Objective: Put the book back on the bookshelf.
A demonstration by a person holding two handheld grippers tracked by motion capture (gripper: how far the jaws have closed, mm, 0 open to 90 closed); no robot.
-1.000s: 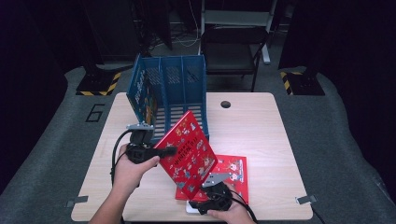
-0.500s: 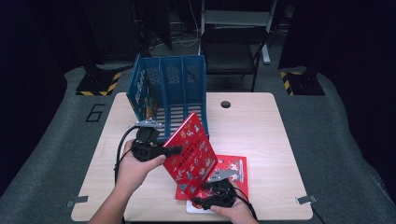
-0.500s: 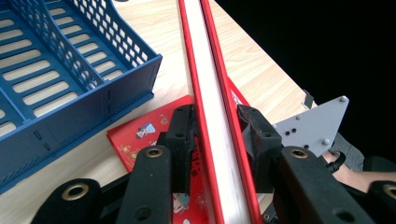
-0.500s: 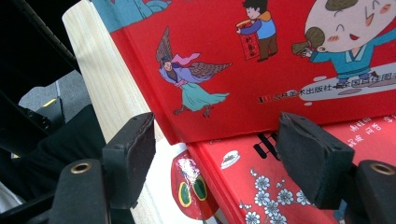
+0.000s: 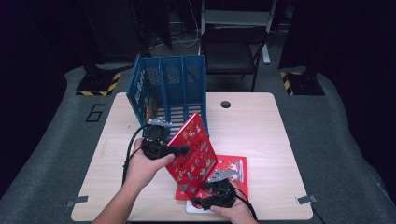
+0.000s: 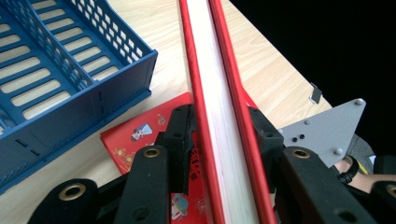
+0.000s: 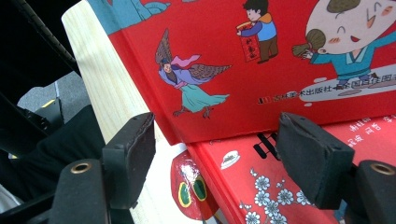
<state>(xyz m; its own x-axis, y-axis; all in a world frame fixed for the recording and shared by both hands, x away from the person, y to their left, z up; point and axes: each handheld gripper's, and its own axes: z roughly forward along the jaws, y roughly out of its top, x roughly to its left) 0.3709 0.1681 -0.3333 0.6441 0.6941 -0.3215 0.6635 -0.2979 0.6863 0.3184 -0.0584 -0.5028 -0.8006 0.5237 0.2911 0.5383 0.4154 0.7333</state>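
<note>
So the red book is tilted up on its lower corner near the front of the table, leaning over a second red book that lies flat under it. The left hand-held gripper has the standing book's page edge between its jaws; they've just eased apart a little, and in the left gripper view the right pad sits against the cover while the left one looks just off it, so I can't tell if it's really clamped. The right hand-held gripper sits spread wide at the front edge, nothing pinched, by the books' lower corners. Plenty of bare tabletop to the right and back. The blue file rack stands at the back left, just behind the book; its slots look empty.
</note>
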